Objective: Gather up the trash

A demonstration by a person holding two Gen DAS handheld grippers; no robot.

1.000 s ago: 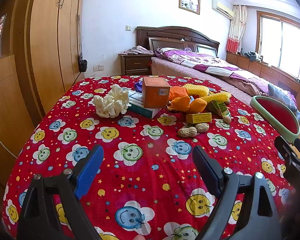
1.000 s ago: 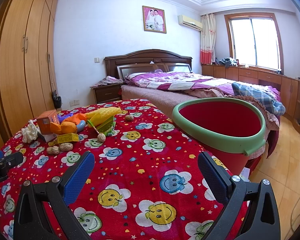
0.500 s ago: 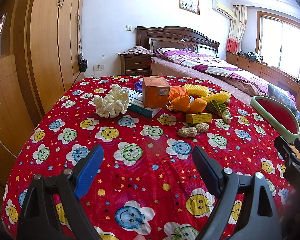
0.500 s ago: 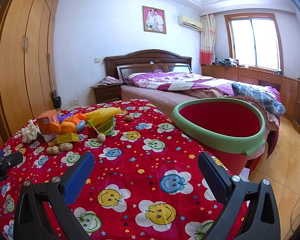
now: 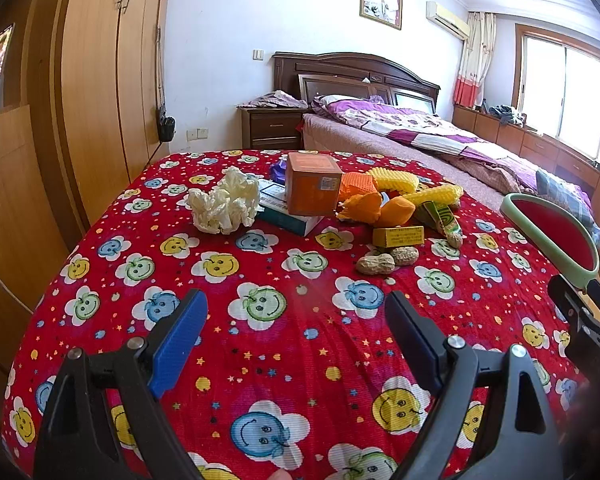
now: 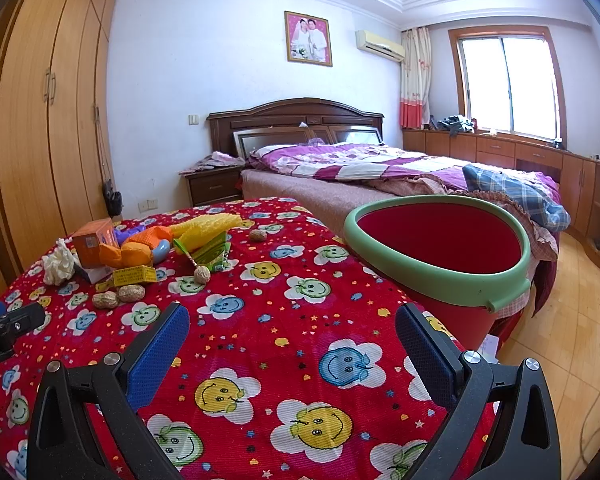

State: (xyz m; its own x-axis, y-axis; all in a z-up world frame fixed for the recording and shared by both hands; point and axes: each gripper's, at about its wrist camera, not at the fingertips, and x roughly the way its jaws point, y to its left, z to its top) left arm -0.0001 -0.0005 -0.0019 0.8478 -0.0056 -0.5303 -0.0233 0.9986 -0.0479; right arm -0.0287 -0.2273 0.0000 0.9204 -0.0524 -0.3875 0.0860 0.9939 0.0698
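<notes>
A pile of trash lies at the far side of the red smiley tablecloth: a crumpled white tissue, an orange box, orange peel, yellow foam nets, a small yellow box and peanuts. The pile also shows in the right wrist view. A red bin with a green rim stands at the table's right edge. My left gripper is open and empty above the cloth. My right gripper is open and empty, left of the bin.
A wooden wardrobe runs along the left. A bed with purple bedding and a nightstand stand behind the table. A walnut lies apart on the cloth. Wooden floor lies right of the bin.
</notes>
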